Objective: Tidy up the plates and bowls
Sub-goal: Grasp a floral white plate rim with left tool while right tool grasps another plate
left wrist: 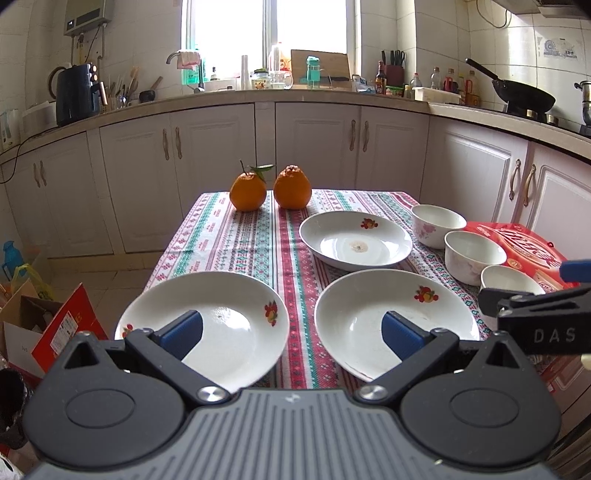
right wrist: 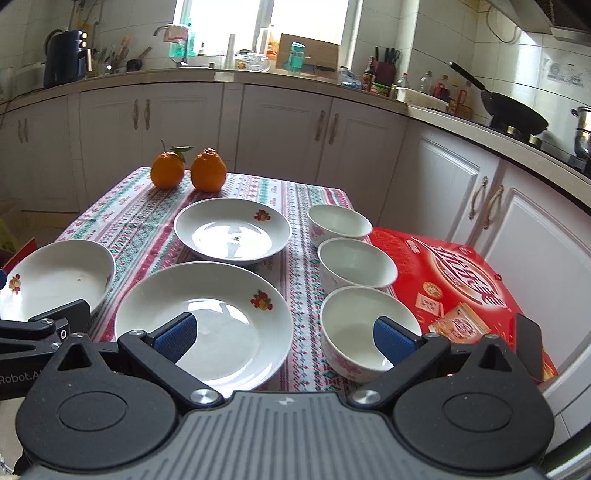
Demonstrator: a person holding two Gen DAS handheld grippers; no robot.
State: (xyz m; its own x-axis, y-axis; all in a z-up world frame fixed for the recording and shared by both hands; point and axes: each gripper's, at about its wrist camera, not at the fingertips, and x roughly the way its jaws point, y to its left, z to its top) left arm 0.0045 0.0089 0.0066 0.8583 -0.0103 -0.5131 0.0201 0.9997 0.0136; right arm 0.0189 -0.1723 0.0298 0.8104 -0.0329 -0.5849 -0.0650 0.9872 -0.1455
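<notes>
With both grippers' fingers spread and empty, my left gripper hangs nearest the plate at the counter's near-left corner.

Glossy glazed plates and bowls on matt woven tablecloth

Bright window, white tiled walls, cream cabinets, cluttered countertop, tiled floor
</notes>
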